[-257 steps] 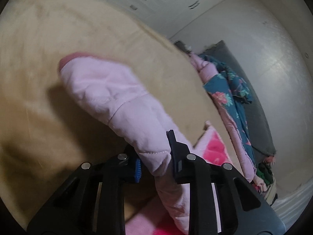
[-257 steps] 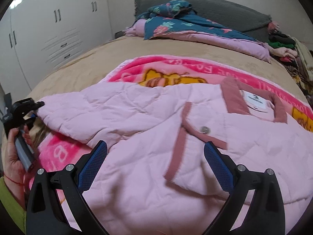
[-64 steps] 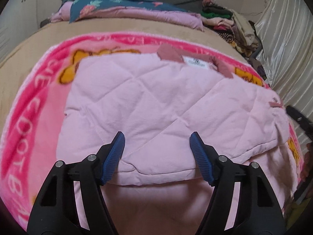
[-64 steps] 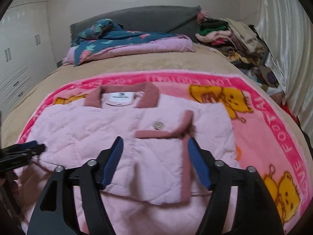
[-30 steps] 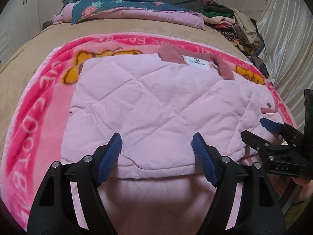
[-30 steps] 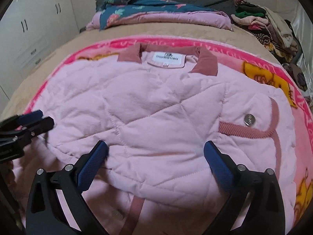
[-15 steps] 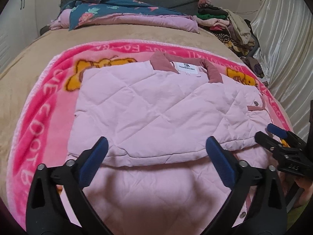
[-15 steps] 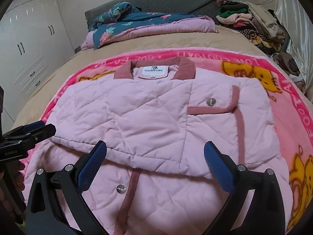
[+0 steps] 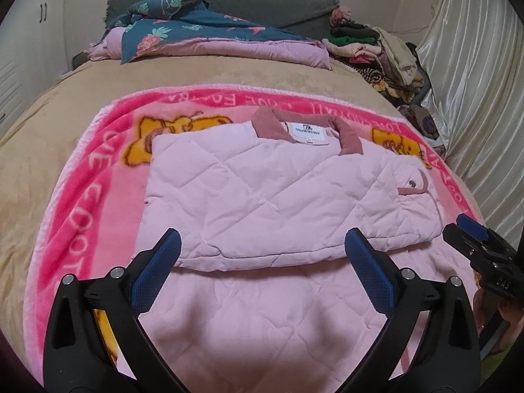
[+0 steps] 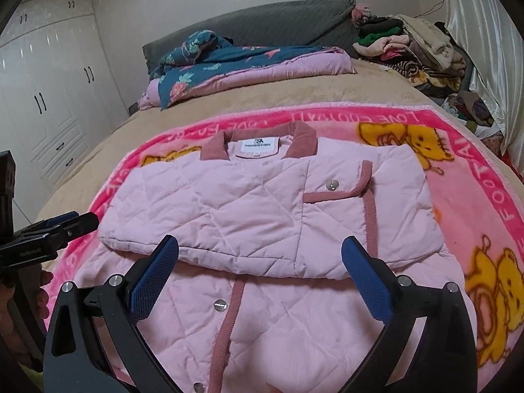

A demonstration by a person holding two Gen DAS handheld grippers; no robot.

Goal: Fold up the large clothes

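Here's the pink quilted jacket [image 9: 262, 190], lying flat on the bright pink cartoon blanket [image 9: 82, 203] spread across the tan bed [image 9: 39, 137]. Its dusty-rose collar [image 9: 271, 124] points toward the headboard end, white label showing between the collar wings. The upper portion sits folded over the lower, a folded edge running straight across just beyond both sets of tongs.

Left tongs [image 9: 262, 258]: spread wide, blue pads far apart, nothing between them but open air above the jacket's lower panel. The folded edge lies just ahead of the fingertips, apart from them.

Right tongs [image 10: 260, 258]: also spread wide, gripping nothing. From this side the jacket's rose-trimmed placket [image 10: 229, 321] runs down between the two fingers, with a snap button [image 10: 220, 304] beside it, and the trimmed flap with another snap sits on the folded layer ahead.

Each wrist view catches the other tongs at its border, held low beside the jacket's side edge, a hand partly visible behind.

Farther up the bed: a dark floral quilt [image 10: 209, 62] on a pink lining, and a heap of assorted clothes [image 10: 419, 46] by the shiny curtain [image 9: 475, 98].
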